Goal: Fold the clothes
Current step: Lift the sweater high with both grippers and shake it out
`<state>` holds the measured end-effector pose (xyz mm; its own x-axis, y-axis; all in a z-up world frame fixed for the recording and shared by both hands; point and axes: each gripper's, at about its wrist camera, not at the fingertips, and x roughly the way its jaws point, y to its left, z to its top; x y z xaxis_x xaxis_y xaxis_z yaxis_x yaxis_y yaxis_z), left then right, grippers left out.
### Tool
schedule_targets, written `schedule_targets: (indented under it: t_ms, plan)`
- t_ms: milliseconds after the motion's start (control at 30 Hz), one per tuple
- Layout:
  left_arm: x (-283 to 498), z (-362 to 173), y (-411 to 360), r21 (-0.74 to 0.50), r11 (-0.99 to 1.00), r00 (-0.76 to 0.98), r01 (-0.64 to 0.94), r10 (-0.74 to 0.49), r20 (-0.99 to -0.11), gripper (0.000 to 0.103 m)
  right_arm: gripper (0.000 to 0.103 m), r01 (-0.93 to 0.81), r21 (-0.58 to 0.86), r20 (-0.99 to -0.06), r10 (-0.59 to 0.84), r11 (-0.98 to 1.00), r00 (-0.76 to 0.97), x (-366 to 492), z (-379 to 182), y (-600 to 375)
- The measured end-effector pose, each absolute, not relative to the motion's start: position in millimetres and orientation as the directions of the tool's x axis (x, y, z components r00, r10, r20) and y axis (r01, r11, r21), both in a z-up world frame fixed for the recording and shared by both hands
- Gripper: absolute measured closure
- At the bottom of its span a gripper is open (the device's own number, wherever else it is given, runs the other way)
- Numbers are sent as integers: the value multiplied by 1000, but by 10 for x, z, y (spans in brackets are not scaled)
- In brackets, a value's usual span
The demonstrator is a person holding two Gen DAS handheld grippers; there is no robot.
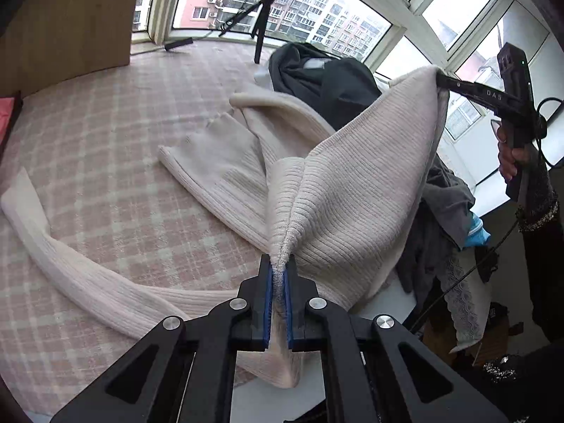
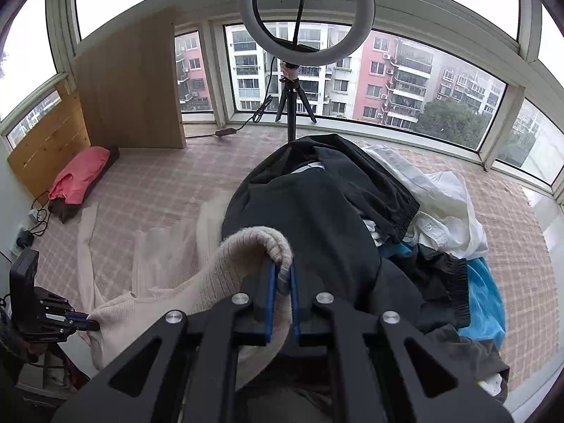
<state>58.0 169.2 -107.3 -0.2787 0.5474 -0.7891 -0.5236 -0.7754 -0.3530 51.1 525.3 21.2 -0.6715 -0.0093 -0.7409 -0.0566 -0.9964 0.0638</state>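
Observation:
A cream ribbed knit sweater (image 1: 338, 190) lies partly on the pink checked bed cover, with one long sleeve (image 1: 81, 271) trailing to the left. My left gripper (image 1: 280, 264) is shut on a bunched edge of the sweater, the knit pinched between its blue pads. My right gripper (image 2: 282, 271) is shut on another edge of the same sweater (image 2: 218, 275), which curls over its tips. In the left wrist view the right gripper (image 1: 440, 81) holds that corner raised at the upper right. In the right wrist view the left gripper (image 2: 93, 324) grips the sweater at the lower left.
A heap of dark, white and blue clothes (image 2: 335, 218) sits on the bed cover (image 1: 105, 162) just beyond the sweater. A ring light on a tripod (image 2: 292, 70) stands by the window. A pink pillow (image 2: 79, 176) lies by the wooden headboard (image 2: 46, 144).

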Motion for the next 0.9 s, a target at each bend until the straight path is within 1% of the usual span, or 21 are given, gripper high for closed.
schedule_targets:
  t_ms: [67, 100, 167, 233, 333, 400, 467, 533, 667, 733, 833, 900]
  plan:
    - [466, -400, 1409, -211, -836, -456, -507, 468, -757, 98, 96, -42, 101, -697, -40, -994, -716, 540, 414, 5201]
    - [415, -46, 1263, -139, -862, -540, -488, 423, -727, 98, 96, -28, 105, -665, -49, -994, -746, 554, 575, 5143]
    - [368, 677, 940, -52, -895, -671, -442, 368, -644, 98, 96, 6, 115, -591, -73, -993, -803, 590, 948, 5007]
    - [476, 1344, 728, 75, -913, -783, -401, 299, -545, 98, 96, 40, 122, -509, -97, -992, -855, 653, 1403, 4849]
    - [744, 2063, 501, 200, -917, -881, -345, 243, -405, 98, 96, 71, 75, -397, -95, -995, -913, 833, 2048, 4507]
    - [938, 2365, 367, 282, -907, -919, -313, 214, -331, 98, 96, 71, 31, -327, -77, -997, -942, 1021, 2411, 4246]
    - [1096, 2594, 221, 312, -901, -937, -300, 218, -272, 98, 96, 60, 6, -265, -59, -998, -962, 1244, 2703, 4001]
    - [1196, 2793, 76, 331, -897, -948, -293, 226, -224, 98, 96, 30, -12, -223, -27, -999, -974, 1426, 2904, 3792]
    - [1324, 3091, -255, 350, -887, -951, -302, 255, -174, 98, 96, -41, -55, -165, 50, -998, -985, 1717, 3194, 3392]
    - [1358, 3164, -357, 397, -872, -958, -286, 246, -149, 98, 96, -67, -79, -143, 78, -995, -987, 1798, 3266, 3246]
    - [1220, 3172, -462, 404, -865, -954, -298, 256, -157, 98, 96, -96, -104, -132, 109, -990, -985, 1778, 3323, 3088]
    - [1063, 3111, -502, 405, -861, -950, -308, 257, -177, 98, 96, -108, -125, -149, 126, -986, -981, 1612, 3291, 3045]
